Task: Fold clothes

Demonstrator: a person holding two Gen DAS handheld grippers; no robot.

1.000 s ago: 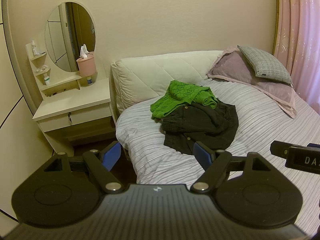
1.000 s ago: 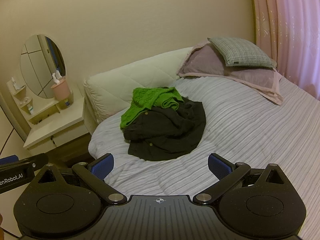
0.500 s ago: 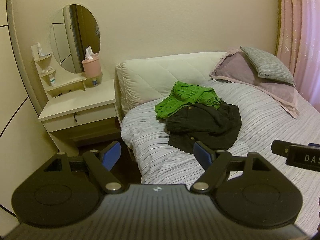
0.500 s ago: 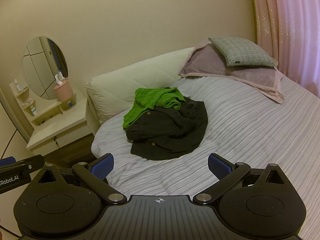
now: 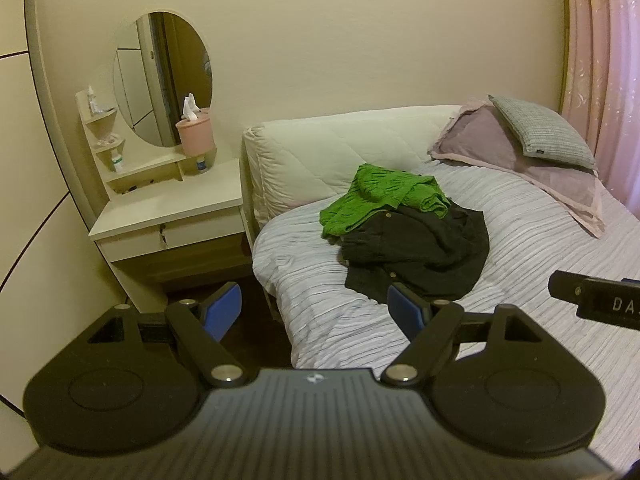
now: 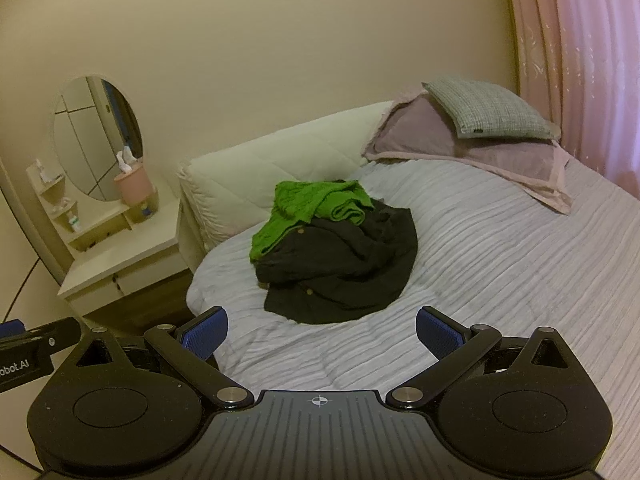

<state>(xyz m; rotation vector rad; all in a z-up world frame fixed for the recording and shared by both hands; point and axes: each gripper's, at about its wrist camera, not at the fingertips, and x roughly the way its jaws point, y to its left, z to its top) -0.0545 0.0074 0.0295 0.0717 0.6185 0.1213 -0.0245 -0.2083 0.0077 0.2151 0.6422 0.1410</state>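
Your left claw [image 5: 316, 310] and right claw [image 6: 322, 334] both hang released above the near edge of the bed [image 6: 500, 248], blue pads spread wide and grasping nothing. The clothes lie in one unfolded heap toward the head of the bed, well apart from either claw: a green knit sweater [image 5: 380, 198] draped over the far side of a crumpled dark button-up jacket [image 5: 420, 252], which rests directly on the pale striped bedspread [image 5: 540, 248]. In your right wrist view the same heap sits ahead and between the pads, the green sweater [image 6: 308, 208] lapping the jacket [image 6: 340, 268] on its left. Behind the heap a cream quilted headboard cushion [image 5: 340, 152] stands against the wall. To the right, a grey checked pillow [image 6: 492, 114] lies on top of a mauve pillow [image 6: 460, 148], beside a pink curtain [image 6: 580, 60]. Left of the bed, a white vanity tabletop [image 5: 168, 208] carries an oval mirror [image 5: 164, 76] and a pink tissue holder [image 5: 195, 136]. The tip of your right tool shows at the edge of the left wrist view.
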